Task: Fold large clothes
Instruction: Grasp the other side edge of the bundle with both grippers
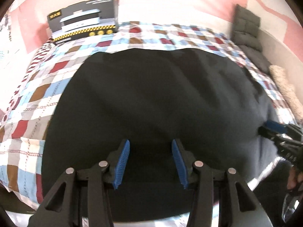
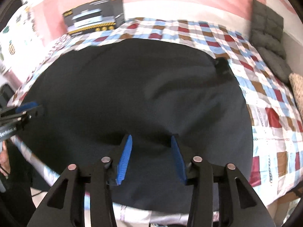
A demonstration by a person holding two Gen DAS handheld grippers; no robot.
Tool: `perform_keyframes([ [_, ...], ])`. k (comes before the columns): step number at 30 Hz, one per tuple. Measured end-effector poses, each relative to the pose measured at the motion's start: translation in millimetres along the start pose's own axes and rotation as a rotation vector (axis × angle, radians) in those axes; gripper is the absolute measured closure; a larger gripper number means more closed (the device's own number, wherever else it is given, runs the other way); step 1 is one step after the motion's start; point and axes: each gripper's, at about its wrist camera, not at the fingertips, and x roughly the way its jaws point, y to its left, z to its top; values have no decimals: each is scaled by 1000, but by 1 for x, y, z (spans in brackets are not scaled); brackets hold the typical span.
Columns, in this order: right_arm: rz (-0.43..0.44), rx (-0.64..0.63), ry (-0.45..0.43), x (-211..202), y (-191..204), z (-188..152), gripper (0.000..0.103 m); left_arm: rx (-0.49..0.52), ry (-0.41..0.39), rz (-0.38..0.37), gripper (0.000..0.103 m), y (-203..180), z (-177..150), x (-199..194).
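Left wrist view: the left gripper (image 1: 150, 162) has its blue pads (image 1: 123, 162) parted, with nothing between them, poised over the near part of the dark garment (image 1: 151, 98).
Right wrist view: the right gripper (image 2: 150, 159) is likewise released, its pads (image 2: 125, 158) apart and empty above the cloth.
Garment: one large dark piece spread wide over the checked bedcover (image 1: 28, 104), reaching down to the bed's near edge; its far edge runs roughly straight across, short of the far edge of the bed.
Lie of the cloth: mostly flat, with shallow creases and a small bunched bit at its far right corner (image 2: 222, 66).
Surroundings: a printed box (image 1: 85, 19) stands at the far left corner, grey cushions (image 1: 246, 24) at the far right.
Progress: judged early or mid-fold; the piece looks laid out or folded once, and further folds remain.
Next: likely a fresh grasp on the near edge by both grippers.
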Motion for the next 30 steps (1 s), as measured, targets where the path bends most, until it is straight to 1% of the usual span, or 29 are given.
perform_keyframes([
  [4, -18, 20, -3, 8, -8, 15, 56, -31, 7, 29, 54, 11, 7, 12],
  [7, -34, 30, -10, 3, -10, 23, 55, -43, 15, 44, 54, 12, 10, 8],
  [10, -22, 27, -42, -2, -9, 28, 55, -54, -9, 29, 54, 10, 17, 2],
  [13, -11, 35, -25, 11, -10, 33, 56, -23, -13, 23, 54, 2, 26, 8],
  [15, -15, 39, -17, 23, -13, 34, 55, 2, -4, 37, 54, -1, 28, 19],
  [18, -27, 39, -21, 30, -17, 34, 55, 9, -9, 52, 54, 1, 29, 30],
  [26, -36, 39, -19, 38, -22, 33, 55, 29, -16, 60, 52, 2, 29, 37],
  [30, -48, 58, -16, 33, -32, 33, 55, 7, -1, 74, 52, 15, 35, 33],
])
